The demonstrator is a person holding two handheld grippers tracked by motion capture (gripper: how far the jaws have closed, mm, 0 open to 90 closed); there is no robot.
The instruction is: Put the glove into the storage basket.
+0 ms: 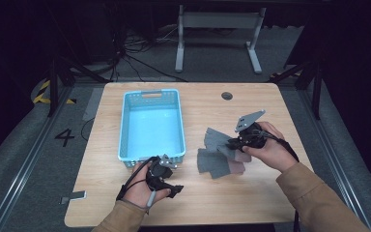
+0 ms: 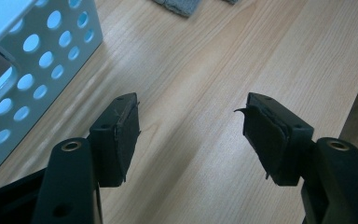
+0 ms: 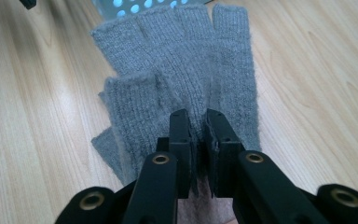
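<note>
Right gripper (image 3: 198,135) is clamped on the grey fingerless glove (image 3: 182,79), and it's a narrow pinch: in the right gripper view the two black jaws stand close together with a fold of the knit squeezed between them, near the wrist end of the glove. The cut-off finger stubs fan out away from the jaws, toward the perforated wall of the blue basket (image 1: 150,123).

Taking that basket as the marker: in the high view the glove (image 1: 217,145) lies on the wooden table (image 1: 251,193) well to the right of the basket, level with its near end. A second grey glove (image 1: 211,163) sits partly under and just nearer than the first, and a pinkish strip peeks out at the right edge of the pile; what it belongs to I can't tell. The right hand (image 1: 265,147) grips its tool just right of the gloves.

Left gripper (image 2: 191,135) hangs slack, jaws spread wide over bare wood with nothing between them. In the high view it (image 1: 166,181) sits just in front of the basket's near right corner, and the basket's holed wall fills the left edge of the left gripper view.
</note>
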